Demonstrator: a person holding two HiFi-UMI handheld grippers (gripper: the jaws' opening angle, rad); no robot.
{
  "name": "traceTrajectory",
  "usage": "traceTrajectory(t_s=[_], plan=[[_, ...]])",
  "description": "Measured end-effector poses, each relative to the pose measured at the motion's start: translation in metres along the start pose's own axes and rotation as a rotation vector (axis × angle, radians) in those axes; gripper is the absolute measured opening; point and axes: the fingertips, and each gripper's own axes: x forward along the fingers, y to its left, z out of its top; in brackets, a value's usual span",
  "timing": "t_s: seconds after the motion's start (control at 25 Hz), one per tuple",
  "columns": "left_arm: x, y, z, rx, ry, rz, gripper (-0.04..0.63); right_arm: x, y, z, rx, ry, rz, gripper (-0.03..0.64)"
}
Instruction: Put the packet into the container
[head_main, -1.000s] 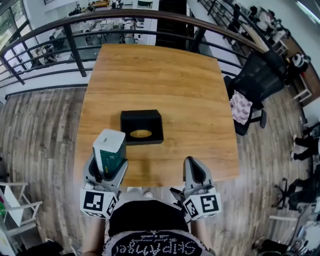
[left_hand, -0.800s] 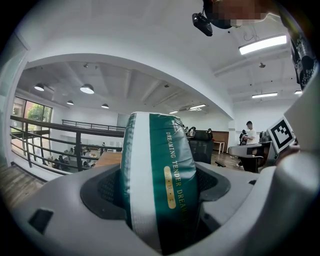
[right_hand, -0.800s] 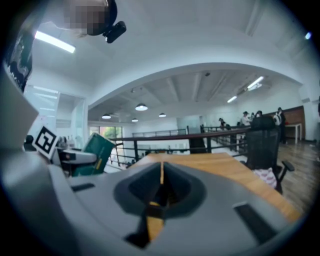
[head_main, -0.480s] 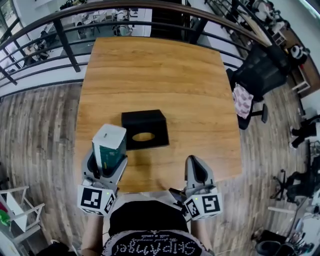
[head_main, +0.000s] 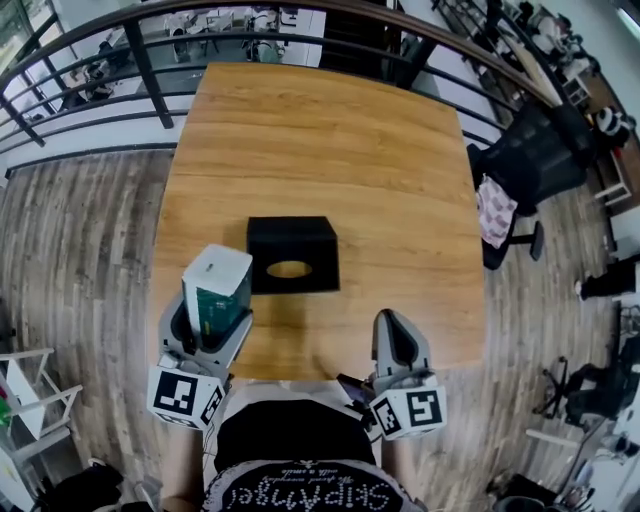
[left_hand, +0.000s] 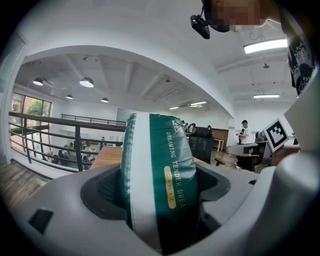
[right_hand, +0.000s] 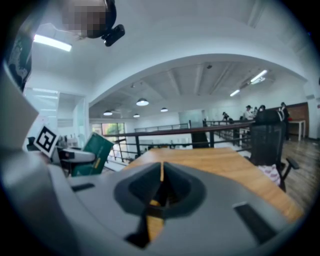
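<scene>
Packet (head_main: 217, 290): upright, clamped in left hand-held gripper (head_main: 212, 322), just near-left of container (head_main: 292, 245), opening upward. Right hand-held gripper (head_main: 397, 335): closed, empty, farther off.

You're in an open-plan office: a black swivel office chair (head_main: 528, 160) at two o'clock, a dark metal balcony railing (head_main: 150, 70) at twelve, staffed white desks (head_main: 215, 22) below it.

1. Wooden table (head_main: 330, 140): light brown top, grain running lengthwise, roughly square.
2. Black container (head_main: 290, 238): sits flat on the top, toward the near edge, slightly left of middle, oval opening facing up.
</scene>
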Motion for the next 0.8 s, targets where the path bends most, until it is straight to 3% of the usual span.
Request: traceTrajectory(t_s=[0.52,0.8], plan=[[-0.002,-0.002,0.010,-0.014,-0.027,0.050,0.396,0.007,-0.018,0.003,-0.001,0.007,0.047,0.038],[0.010,0.002,0.031,0.051,0.001,-0.021,0.396,0.004,-0.025,0.000,0.009,0.009,0.033,0.038]])
